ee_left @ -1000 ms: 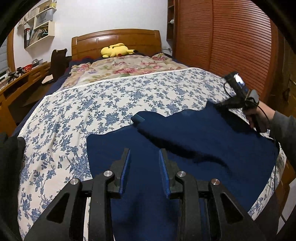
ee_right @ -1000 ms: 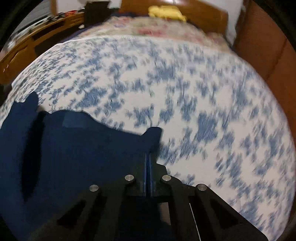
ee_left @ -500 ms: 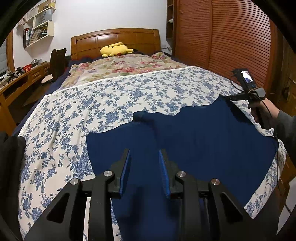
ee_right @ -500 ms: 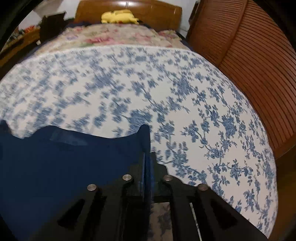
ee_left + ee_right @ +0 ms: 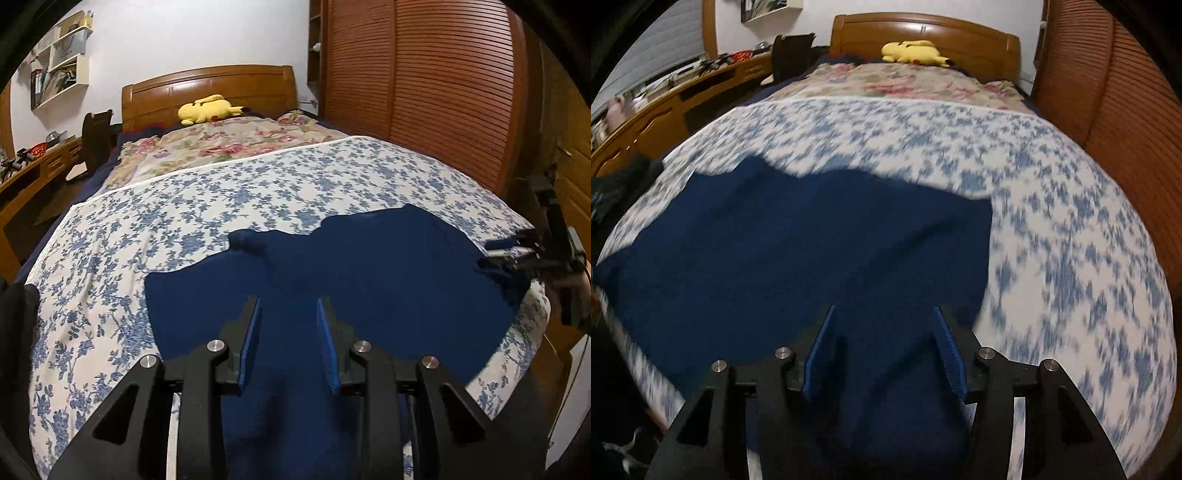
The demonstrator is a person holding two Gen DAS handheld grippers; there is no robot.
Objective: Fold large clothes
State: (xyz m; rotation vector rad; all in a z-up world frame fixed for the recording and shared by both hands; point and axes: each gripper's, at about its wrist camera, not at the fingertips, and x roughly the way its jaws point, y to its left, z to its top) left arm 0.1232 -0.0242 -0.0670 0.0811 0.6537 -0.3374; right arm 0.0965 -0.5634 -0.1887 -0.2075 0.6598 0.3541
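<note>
Bedroom: wooden headboard (image 5: 207, 86) at the far end, slatted wardrobe doors (image 5: 417, 85) along the right wall, a desk (image 5: 665, 110) down the left. The bed (image 5: 110, 229) fills both views, under a blue-flowered white cover, with a rose-print quilt (image 5: 236, 142) and a yellow plush toy (image 5: 208, 109) up by the headboard.

The dark blue garment (image 5: 369, 280) lies spread on the near end of the bed. Its long axis runs side to side across the bed, and its near edge drops out of sight below both cameras. The far edge is uneven, with a small raised bump (image 5: 243, 240) toward the left.

My left gripper (image 5: 289, 339) hangs over the garment's near-left part, jaws moderately apart, nothing between them. My right gripper (image 5: 882, 347) sits above the near-right part, jaws wide and empty; the right-hand edge of the cloth (image 5: 988, 258) lies just to its right. That view is smeared by motion.

Judgement: the garment lies ahead of and below both grippers. The right one is nearer the right edge, so a fold across the long axis would likely start there.
</note>
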